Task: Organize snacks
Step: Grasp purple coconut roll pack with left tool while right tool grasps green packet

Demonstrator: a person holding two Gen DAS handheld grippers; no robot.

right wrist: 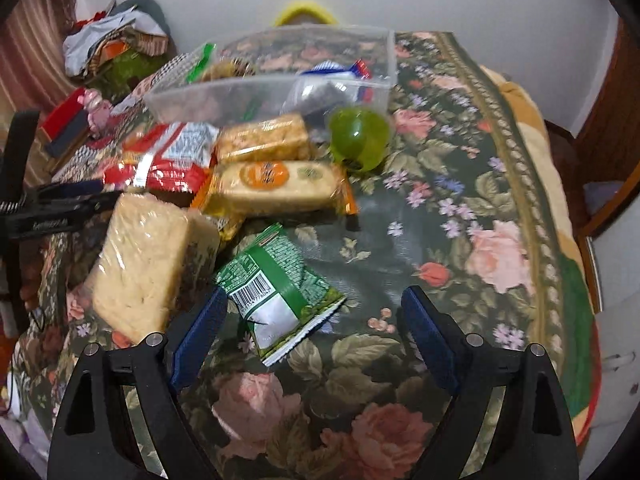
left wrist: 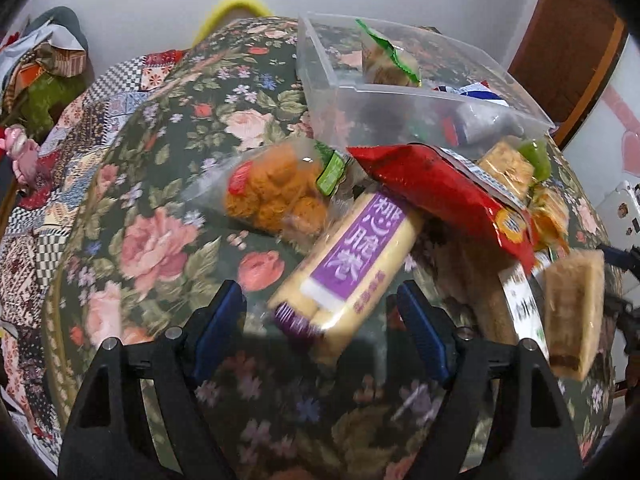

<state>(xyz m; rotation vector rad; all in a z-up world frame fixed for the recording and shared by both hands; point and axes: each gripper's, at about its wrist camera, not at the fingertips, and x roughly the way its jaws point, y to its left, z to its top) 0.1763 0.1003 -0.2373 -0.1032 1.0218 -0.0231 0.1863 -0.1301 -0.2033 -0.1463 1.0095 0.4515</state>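
A: Where does the left wrist camera look from?
B: Close above the table, angled down toward the clear bin.
A: And the right?
B: Similarly close, facing the same clear bin; both share the snack pile before it.

I'm working in a lived-in home: a floral tablecloth under my tongs, a wooden door beyond them to the right, heaped cloth clutter far left.
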